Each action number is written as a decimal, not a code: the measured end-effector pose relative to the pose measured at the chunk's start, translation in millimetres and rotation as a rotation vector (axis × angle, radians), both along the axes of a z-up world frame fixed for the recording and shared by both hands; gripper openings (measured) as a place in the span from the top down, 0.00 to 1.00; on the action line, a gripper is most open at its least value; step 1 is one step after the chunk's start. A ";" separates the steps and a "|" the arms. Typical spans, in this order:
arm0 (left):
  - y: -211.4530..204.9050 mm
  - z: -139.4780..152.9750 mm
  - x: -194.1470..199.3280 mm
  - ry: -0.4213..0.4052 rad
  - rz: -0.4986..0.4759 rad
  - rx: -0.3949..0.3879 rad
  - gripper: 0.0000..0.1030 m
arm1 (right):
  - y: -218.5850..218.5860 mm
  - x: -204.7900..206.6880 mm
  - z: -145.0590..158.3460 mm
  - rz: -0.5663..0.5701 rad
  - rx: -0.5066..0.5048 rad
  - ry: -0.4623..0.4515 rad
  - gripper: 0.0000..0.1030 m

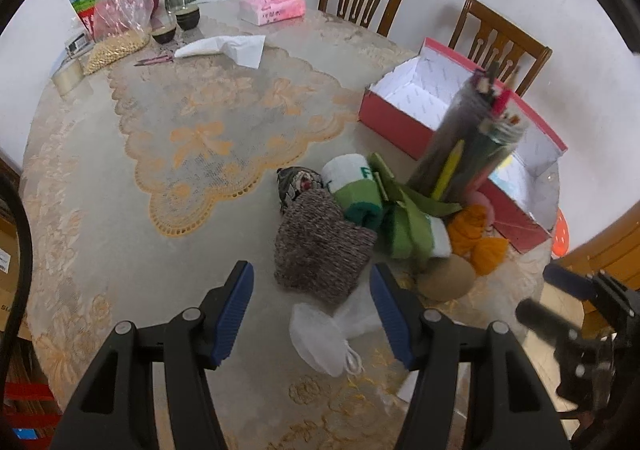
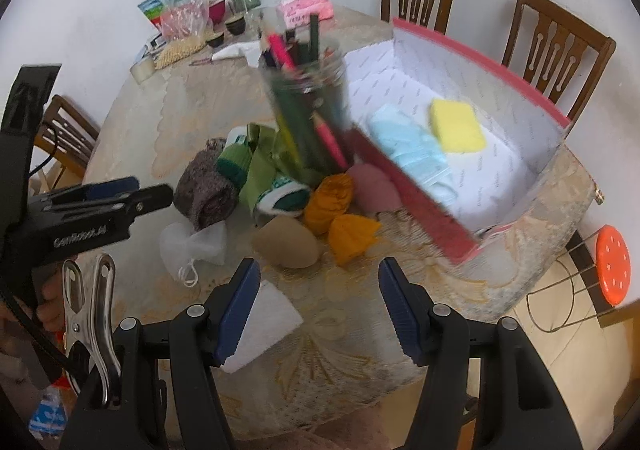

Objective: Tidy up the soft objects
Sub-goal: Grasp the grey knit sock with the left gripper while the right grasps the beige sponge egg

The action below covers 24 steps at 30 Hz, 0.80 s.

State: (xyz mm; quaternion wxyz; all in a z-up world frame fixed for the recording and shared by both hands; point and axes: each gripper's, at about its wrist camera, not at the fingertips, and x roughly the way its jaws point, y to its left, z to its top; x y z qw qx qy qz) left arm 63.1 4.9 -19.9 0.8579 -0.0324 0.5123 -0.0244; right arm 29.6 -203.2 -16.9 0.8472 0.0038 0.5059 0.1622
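Both wrist cameras look steeply down and forward along their own fingers from above the near edge of the tabletop (image 1: 100,178), the right set further toward the right edge, and both see the heap of soft things (image 1: 360,218), pencil jar (image 2: 308,106) and red box (image 2: 460,154).

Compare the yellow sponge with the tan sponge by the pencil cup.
The yellow sponge is a flat rectangular block; the tan sponge is a rounded, egg-like lump. The yellow sponge already lies inside the red box, beside a pale blue item; the tan sponge lies out on the table among the socks. The yellow one is bright, the tan one dull. Neither is being touched.
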 end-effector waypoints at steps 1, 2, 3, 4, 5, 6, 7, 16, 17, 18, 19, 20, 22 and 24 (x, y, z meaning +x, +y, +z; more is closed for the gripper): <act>1.6 -3.3 3.4 0.003 -0.005 -0.002 0.38 | 2.5 1.4 -3.4 0.000 0.001 0.010 0.39; 2.8 -6.2 6.3 0.005 -0.006 -0.002 0.38 | 4.8 2.6 -6.1 0.000 0.003 0.018 0.39; 4.3 -9.4 9.4 0.008 -0.008 -0.002 0.38 | 6.9 3.9 -8.8 0.000 0.005 0.026 0.39; 6.2 -12.8 12.7 0.014 -0.009 -0.001 0.38 | 9.6 5.4 -11.7 0.000 0.007 0.034 0.39; 7.3 -15.6 15.8 0.018 -0.010 0.000 0.38 | 12.9 7.3 -14.8 0.001 0.009 0.042 0.39; 9.2 -19.3 18.9 0.022 -0.012 0.005 0.38 | 13.8 7.7 -16.8 0.003 0.009 0.044 0.39; 10.5 -22.1 21.0 0.025 -0.014 0.009 0.38 | 15.7 8.8 -18.6 0.003 0.008 0.047 0.39; 19.2 -46.7 33.3 0.069 -0.014 -0.055 0.38 | 29.3 20.0 -36.2 0.001 -0.007 0.078 0.40; 19.2 -47.7 33.7 0.070 -0.013 -0.061 0.38 | 30.3 21.2 -37.9 0.000 -0.010 0.081 0.40; 19.4 -48.7 34.2 0.073 -0.010 -0.064 0.38 | 31.0 22.0 -39.0 -0.002 -0.012 0.085 0.40; 20.2 -49.8 34.7 0.077 -0.003 -0.070 0.38 | 31.5 23.0 -40.5 -0.004 -0.013 0.089 0.40; 20.9 -50.5 34.9 0.080 0.003 -0.080 0.38 | 32.1 24.3 -42.3 -0.008 -0.015 0.094 0.40; 22.8 -51.3 35.1 0.087 0.011 -0.098 0.38 | 33.4 26.9 -44.0 -0.011 -0.016 0.099 0.41; 24.3 -51.5 34.5 0.090 0.015 -0.112 0.39 | 34.4 27.9 -44.7 -0.013 -0.019 0.100 0.43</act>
